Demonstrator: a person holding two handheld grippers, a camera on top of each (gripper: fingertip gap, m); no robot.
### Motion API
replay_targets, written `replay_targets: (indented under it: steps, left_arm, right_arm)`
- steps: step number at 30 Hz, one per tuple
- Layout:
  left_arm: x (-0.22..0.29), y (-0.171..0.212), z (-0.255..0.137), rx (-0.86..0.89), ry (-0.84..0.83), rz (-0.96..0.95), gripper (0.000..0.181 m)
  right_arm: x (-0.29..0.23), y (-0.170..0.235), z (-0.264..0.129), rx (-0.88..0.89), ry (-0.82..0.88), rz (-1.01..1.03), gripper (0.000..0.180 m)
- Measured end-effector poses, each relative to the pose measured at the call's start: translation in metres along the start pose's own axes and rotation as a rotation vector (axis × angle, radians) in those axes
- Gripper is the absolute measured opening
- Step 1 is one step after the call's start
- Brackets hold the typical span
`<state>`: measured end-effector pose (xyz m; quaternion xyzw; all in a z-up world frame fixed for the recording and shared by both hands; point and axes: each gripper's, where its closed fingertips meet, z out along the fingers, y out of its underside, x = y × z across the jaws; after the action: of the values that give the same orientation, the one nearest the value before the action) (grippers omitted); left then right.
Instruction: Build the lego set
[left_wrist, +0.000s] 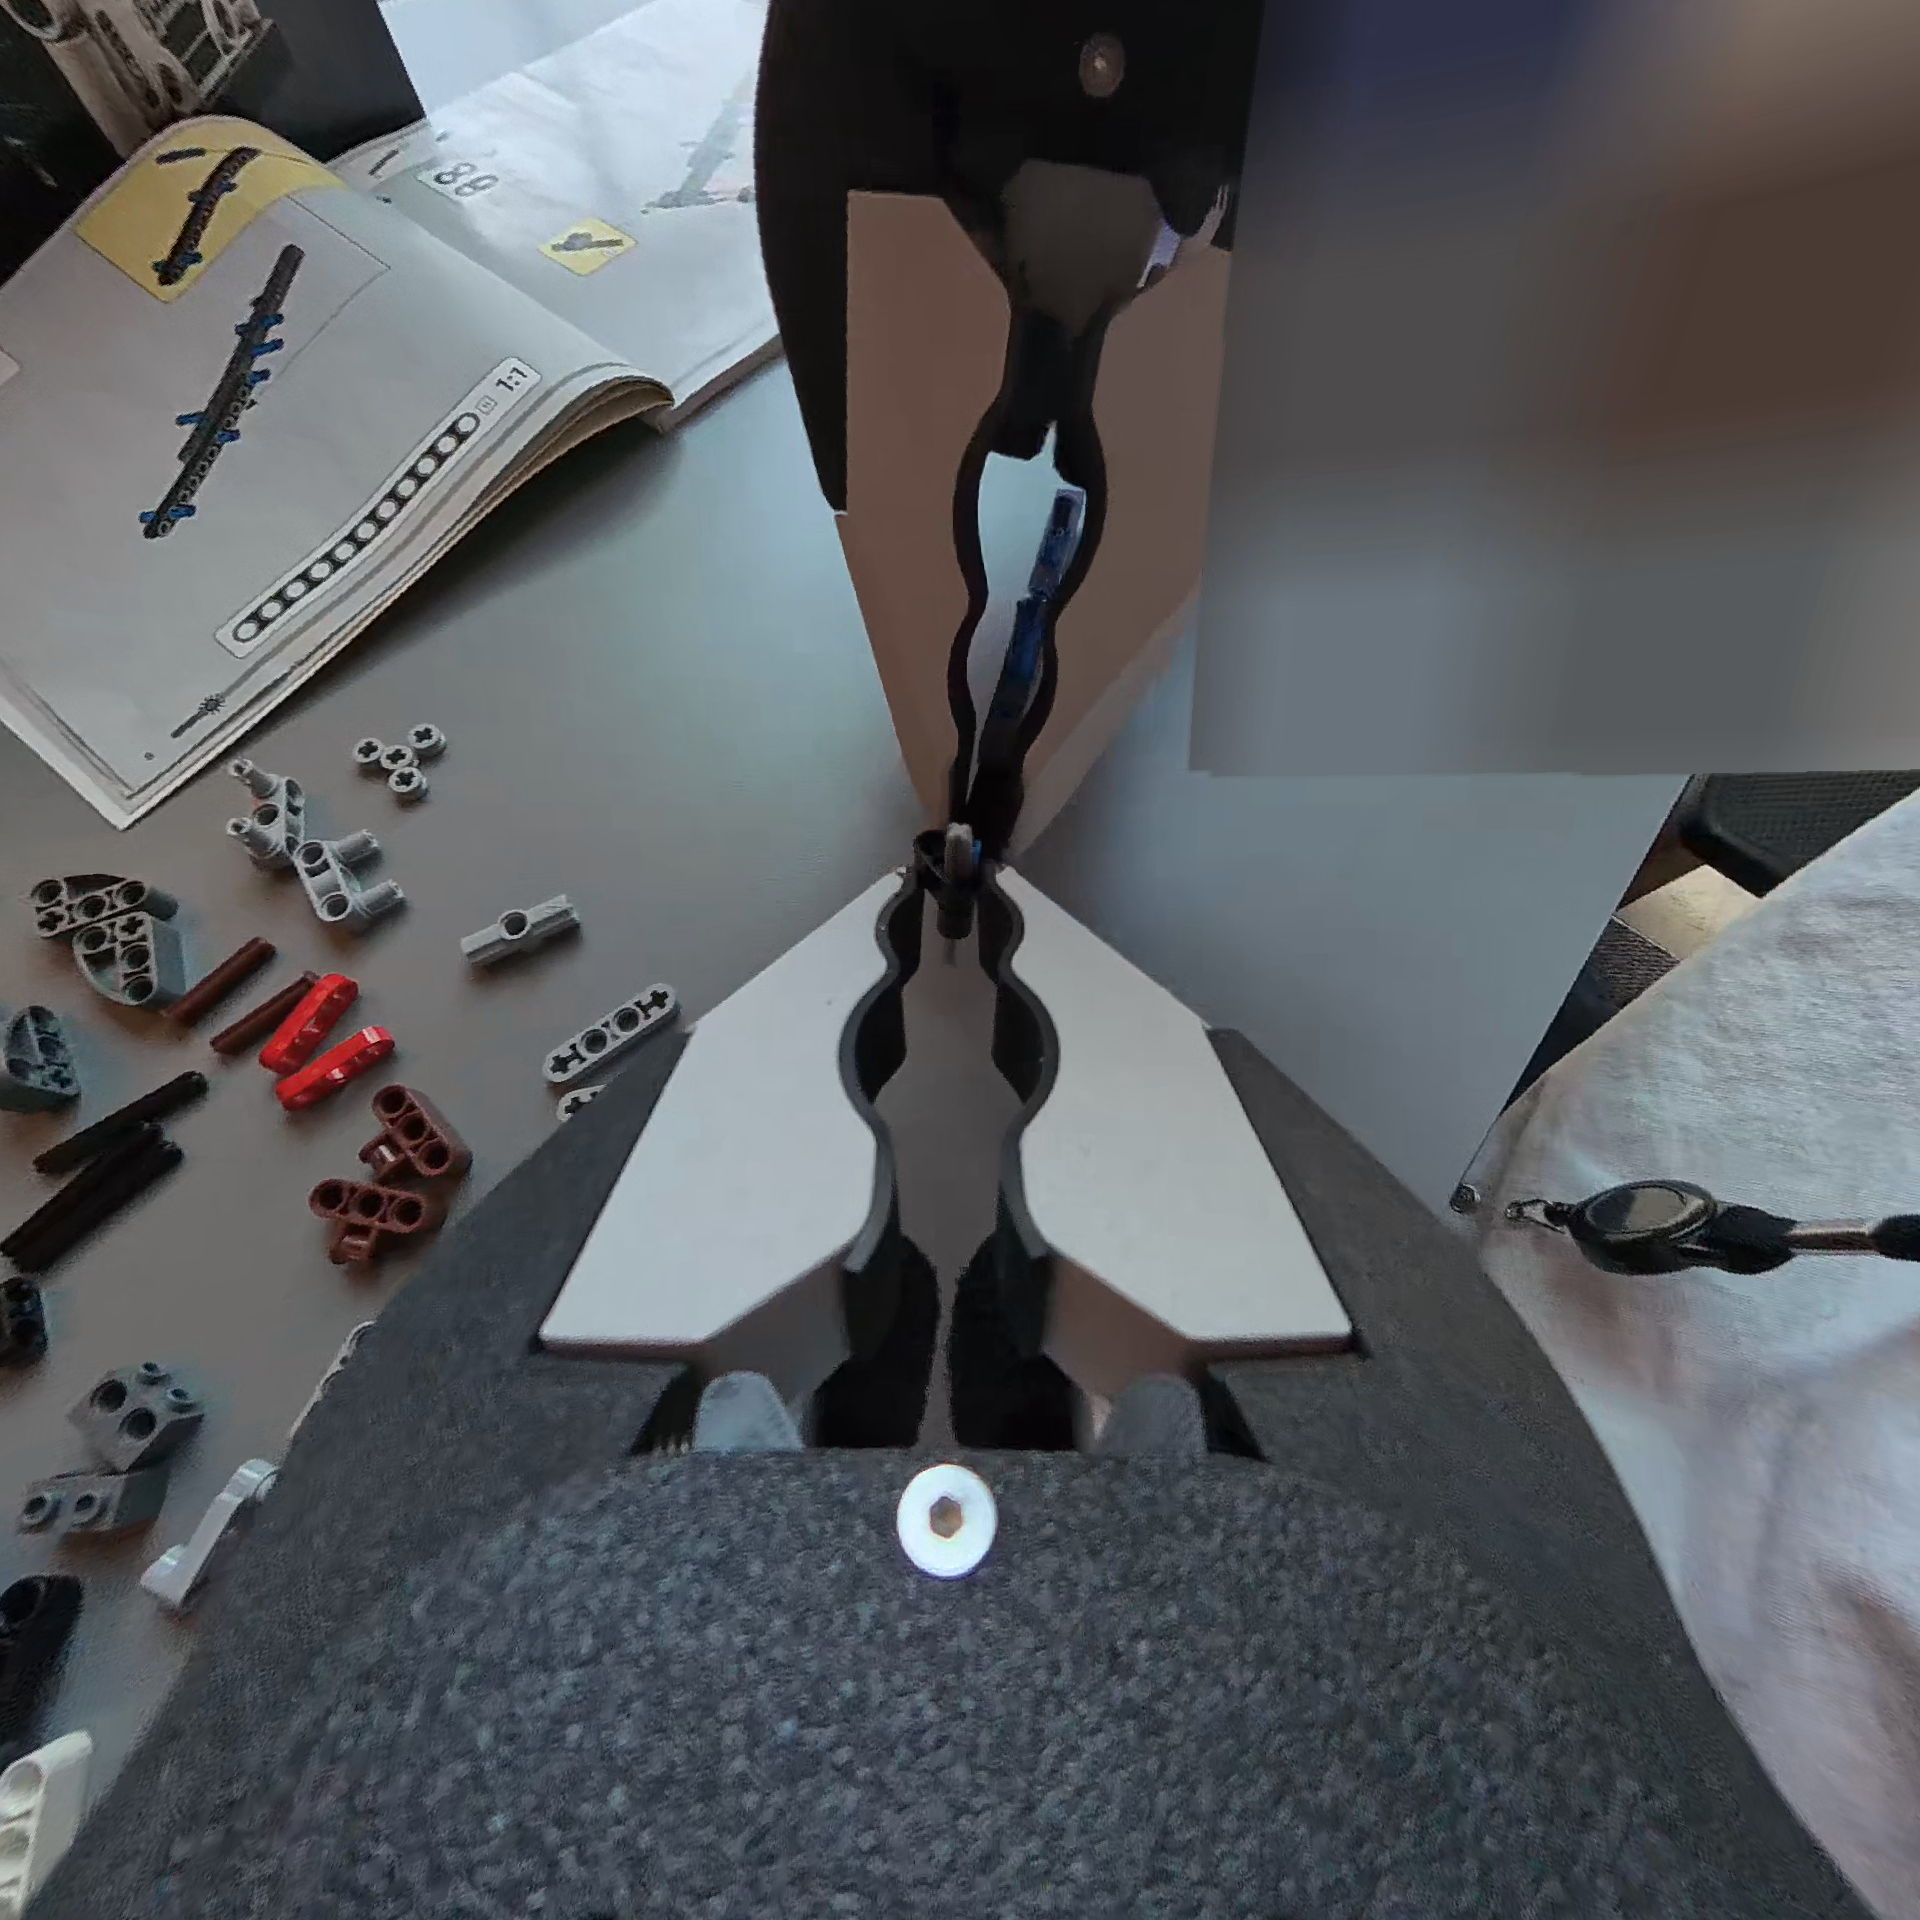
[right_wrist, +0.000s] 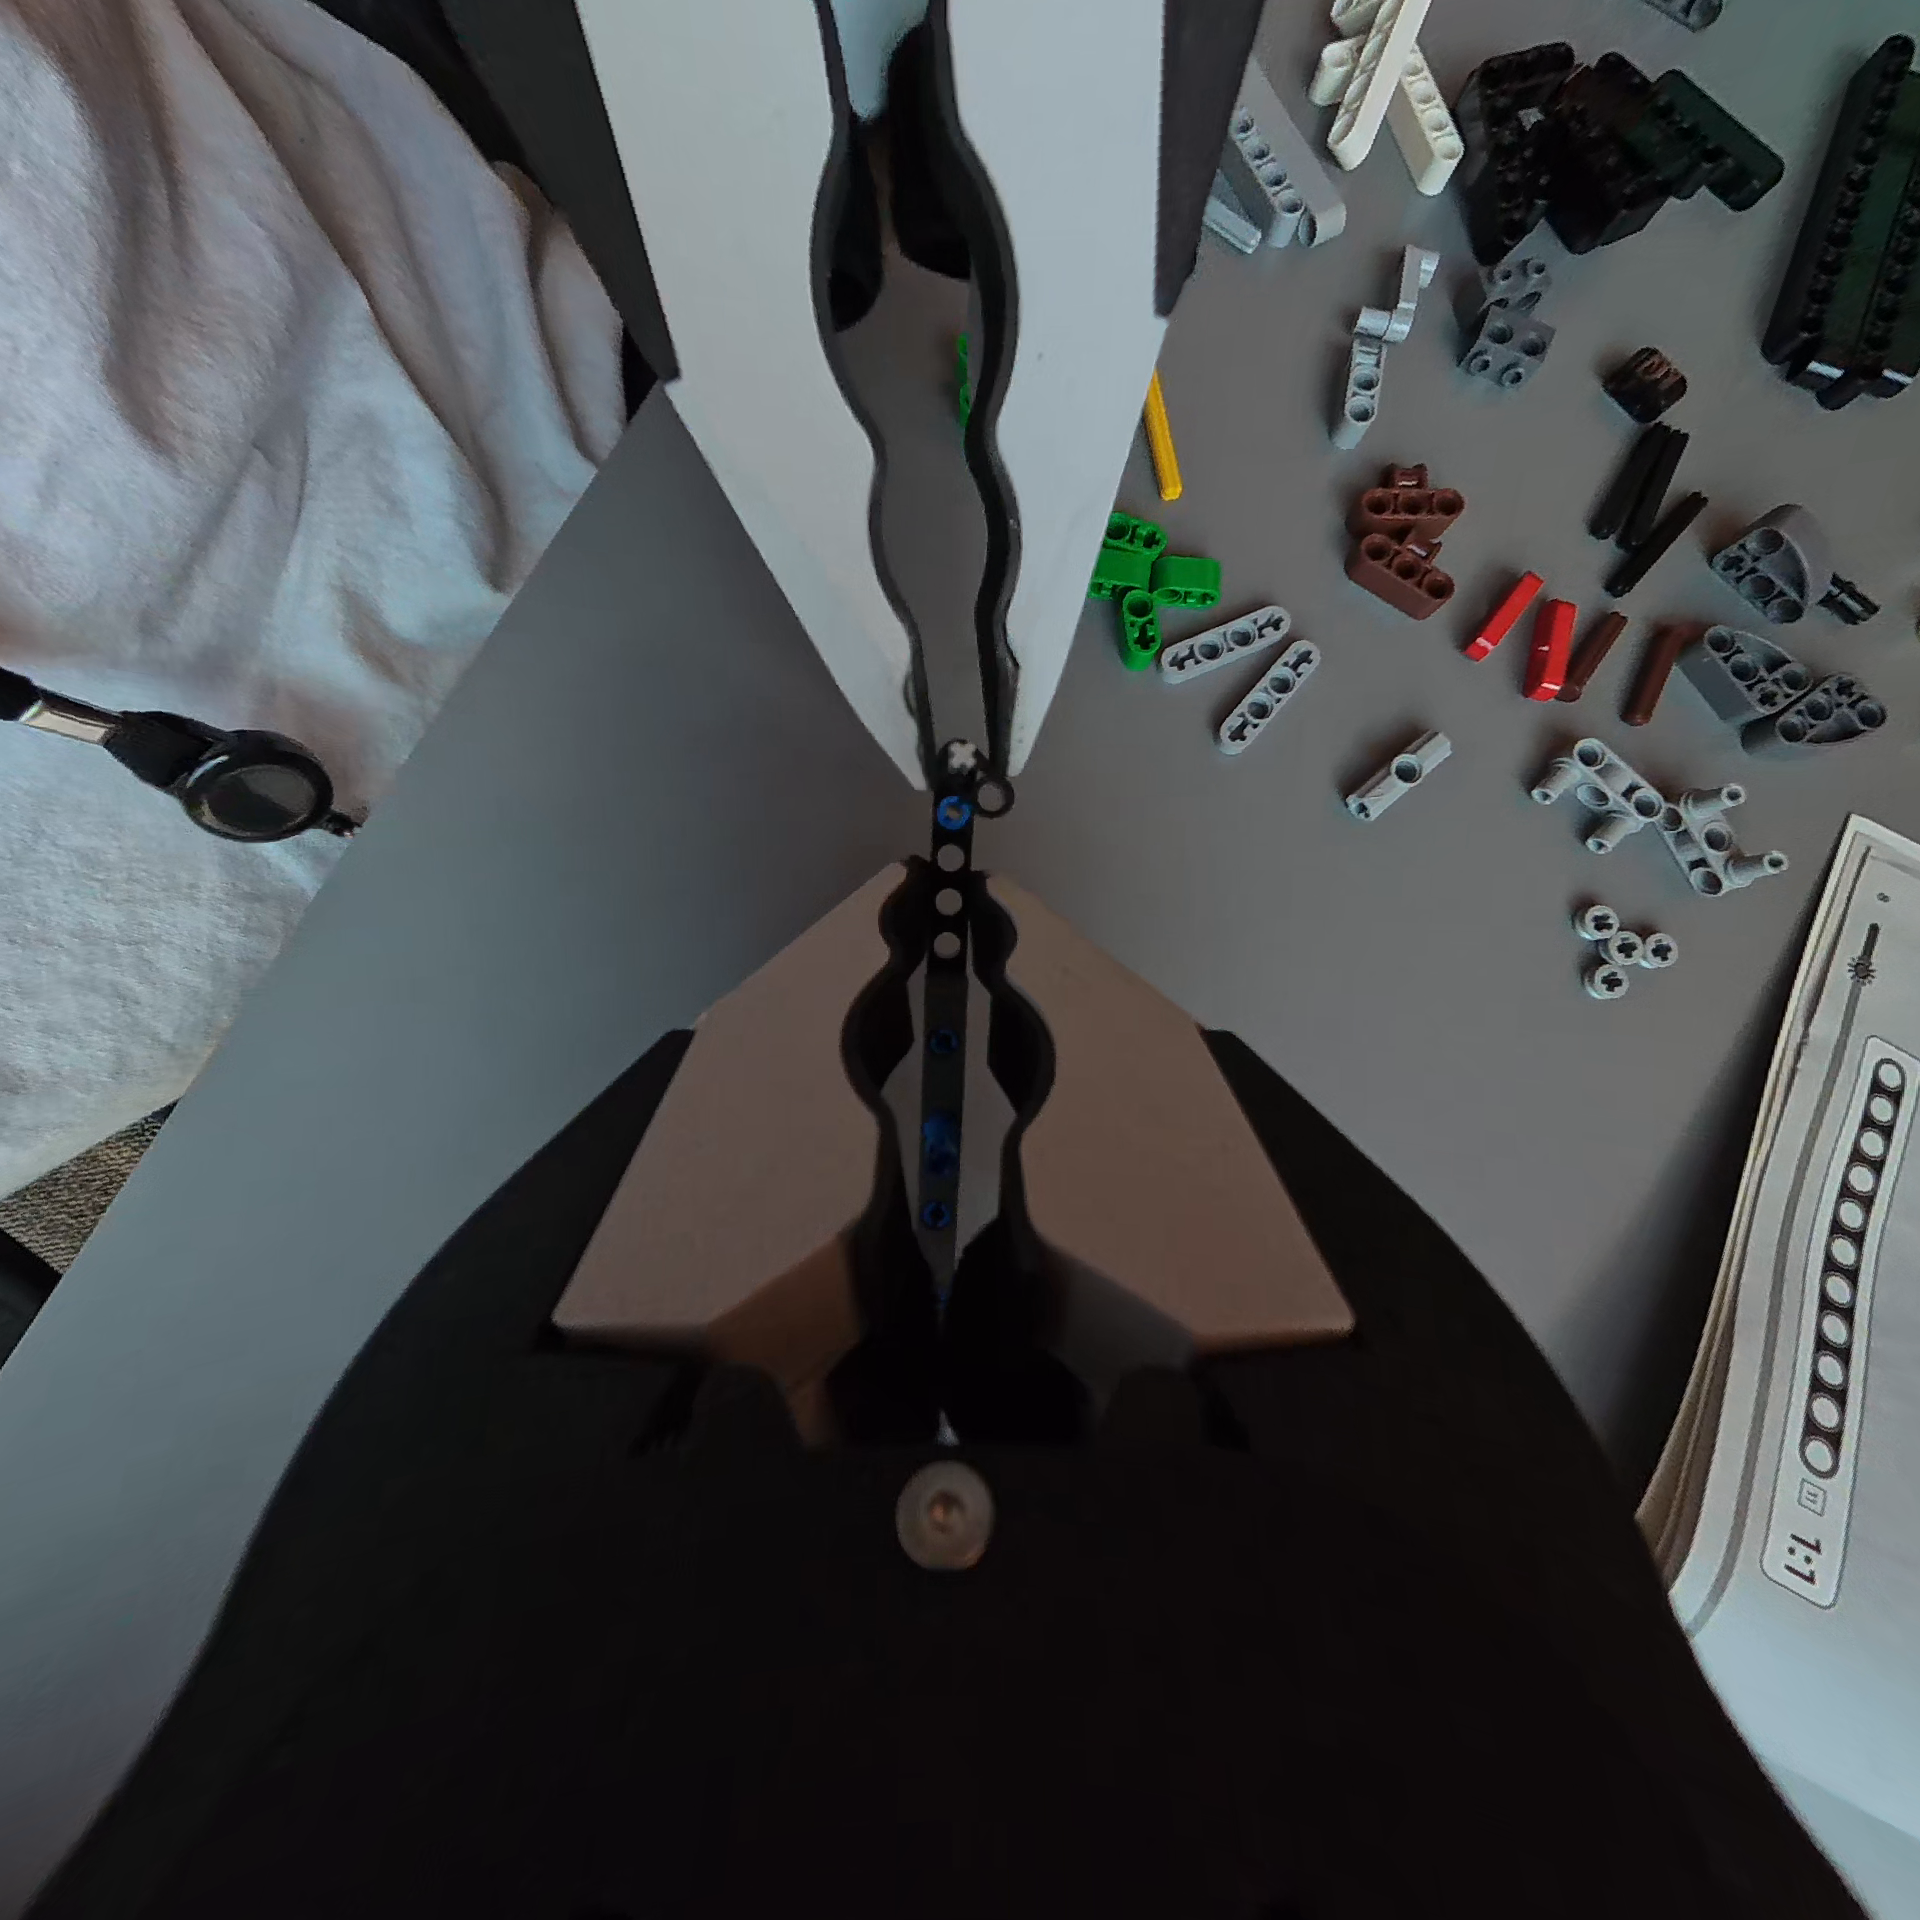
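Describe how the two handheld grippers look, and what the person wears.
Both grippers have flat, pale, wedge-shaped fingers with black wavy inner pads. The left gripper has a speckled dark grey body with a white washer and hex screw. The right gripper has a black body. The person wears a white top with a black badge reel.

Right gripper (right_wrist: 948, 883) closed on a long black beam (right_wrist: 945, 997) with blue pins, held edge-up between the fingers. Left gripper (right_wrist: 961, 764) comes in from the top, tips meeting the beam's far end, pinching a small dark piece (right_wrist: 964, 758) there. Loose parts on the grey table (right_wrist: 1195, 935): green connectors (right_wrist: 1148, 582), grey liftarms (right_wrist: 1242, 665), red pieces (right_wrist: 1527, 634). Instruction booklet (right_wrist: 1808, 1299) at right edge.
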<state>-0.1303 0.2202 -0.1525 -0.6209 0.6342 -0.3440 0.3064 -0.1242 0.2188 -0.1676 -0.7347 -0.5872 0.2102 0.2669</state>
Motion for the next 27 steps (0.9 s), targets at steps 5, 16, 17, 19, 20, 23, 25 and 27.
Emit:
replay_targets:
  steps: [5, 16, 17, 19, 20, 23, 25, 27]
  left_arm:
    - [0.0, 0.001, 0.0, -0.009, -0.037, 0.028, 0.008]
    - [0.01, -0.011, -0.011, 0.125, 0.192, -0.012, 0.009]
    - [0.011, -0.013, -0.013, 0.136, 0.214, -0.015, 0.009]
    - [0.012, -0.017, -0.014, 0.149, 0.235, -0.036, 0.009]
    - [0.011, -0.018, -0.014, 0.152, 0.235, -0.044, 0.009]
    - [0.01, -0.017, -0.01, 0.121, 0.202, -0.046, 0.01]
    - [0.014, -0.015, -0.007, 0.093, 0.212, -0.052, 0.026]
    - [0.018, -0.011, -0.003, 0.059, 0.239, -0.054, 0.028]
  right_arm:
    - [0.001, 0.001, 0.001, 0.001, -0.001, 0.005, 0.005]
    - [-0.01, -0.009, -0.006, 0.082, -0.082, 0.022, 0.005]
    - [-0.011, -0.011, -0.008, 0.095, -0.096, 0.025, 0.006]
    - [-0.012, -0.013, -0.011, 0.11, -0.106, 0.029, 0.005]
    - [-0.011, -0.013, -0.012, 0.111, -0.104, 0.03, 0.005]
    - [-0.008, -0.01, -0.012, 0.083, -0.073, 0.018, 0.005]
    - [-0.01, -0.01, -0.01, 0.082, -0.079, 0.013, 0.005]
    - [-0.013, -0.012, -0.01, 0.087, -0.091, 0.01, 0.005]
